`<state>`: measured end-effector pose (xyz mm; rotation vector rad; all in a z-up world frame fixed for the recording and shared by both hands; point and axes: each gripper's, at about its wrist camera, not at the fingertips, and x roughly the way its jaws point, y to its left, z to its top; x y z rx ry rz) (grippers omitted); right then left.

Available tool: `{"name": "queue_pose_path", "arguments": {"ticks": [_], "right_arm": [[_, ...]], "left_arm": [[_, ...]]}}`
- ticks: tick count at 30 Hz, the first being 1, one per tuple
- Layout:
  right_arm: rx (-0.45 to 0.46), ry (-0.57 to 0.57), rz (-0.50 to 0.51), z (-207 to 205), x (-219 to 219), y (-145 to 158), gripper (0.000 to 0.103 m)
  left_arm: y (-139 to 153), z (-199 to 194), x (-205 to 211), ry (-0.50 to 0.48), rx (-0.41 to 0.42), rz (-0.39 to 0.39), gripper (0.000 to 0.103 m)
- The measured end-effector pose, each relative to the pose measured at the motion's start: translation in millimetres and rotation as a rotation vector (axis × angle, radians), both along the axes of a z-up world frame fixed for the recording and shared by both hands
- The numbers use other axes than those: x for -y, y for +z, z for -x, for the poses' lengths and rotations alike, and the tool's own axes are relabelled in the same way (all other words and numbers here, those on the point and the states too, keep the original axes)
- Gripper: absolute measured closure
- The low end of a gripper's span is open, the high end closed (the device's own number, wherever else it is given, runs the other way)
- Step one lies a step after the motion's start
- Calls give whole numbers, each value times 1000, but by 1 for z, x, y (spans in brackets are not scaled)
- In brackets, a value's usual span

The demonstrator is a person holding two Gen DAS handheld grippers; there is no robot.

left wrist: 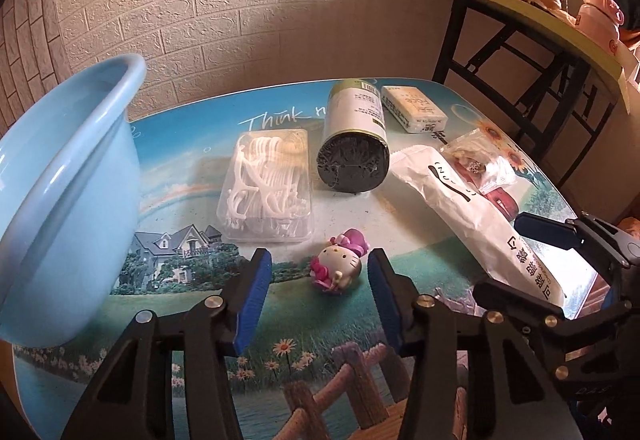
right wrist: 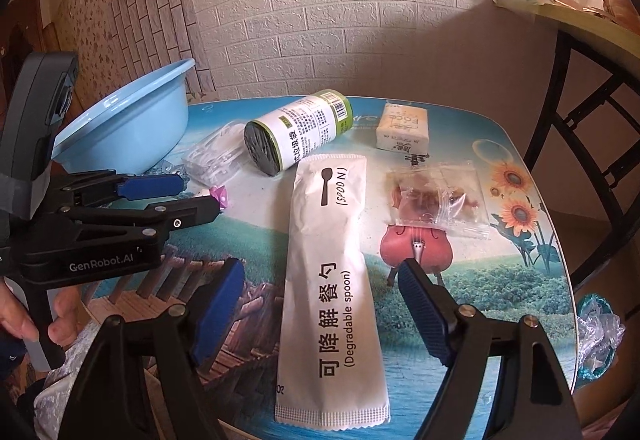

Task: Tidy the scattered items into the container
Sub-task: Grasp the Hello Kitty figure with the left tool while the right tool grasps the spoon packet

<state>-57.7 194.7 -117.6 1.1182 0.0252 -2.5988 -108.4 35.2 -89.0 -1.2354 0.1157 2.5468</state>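
The left tongs are seen part-open astride a pink cat figurine near on the bench, untouched, while the right tongs are held wide astride the spoon packet, the blue basin far left.

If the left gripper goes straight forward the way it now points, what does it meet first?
Most likely the small pink and white cat figurine, lying on the table between the open pads of the left gripper; depth is unclear.
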Motion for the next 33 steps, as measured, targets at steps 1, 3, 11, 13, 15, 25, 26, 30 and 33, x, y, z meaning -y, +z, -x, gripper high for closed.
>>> {"name": "queue_pose_path", "arguments": {"ticks": [1,3,11,13,15,25,26,30,33], "right_arm": [[6,1,0,1,0,-1,26],[7,1,0,1,-1,-3,26],[-13,22,-8,0,2,-3,40],[-18,30,-15,-1,4,-3,43],[-21,36,-19,-1,5,-3,44],[-12,47,20,-4,-4,-1,73],[-11,49,20,-5,-4,-1,73],[-11,56,20,-11,-5,-1,77],[-18,69,12,-16,-3,1,77]], "left_arm": [[-1,0,-1,-1,-5,5,59],[-1,0,-3,-7,-9,9,59],[-1,2,-9,-34,-20,-5,71],[-2,0,-10,-40,-31,-6,74],[-2,-1,-11,-44,-42,-7,74],[-1,-15,2,-31,-42,-13,74],[-1,-18,4,-30,-43,-9,74],[0,-32,9,-30,-56,17,74],[0,-44,15,-21,-60,22,74]]}}
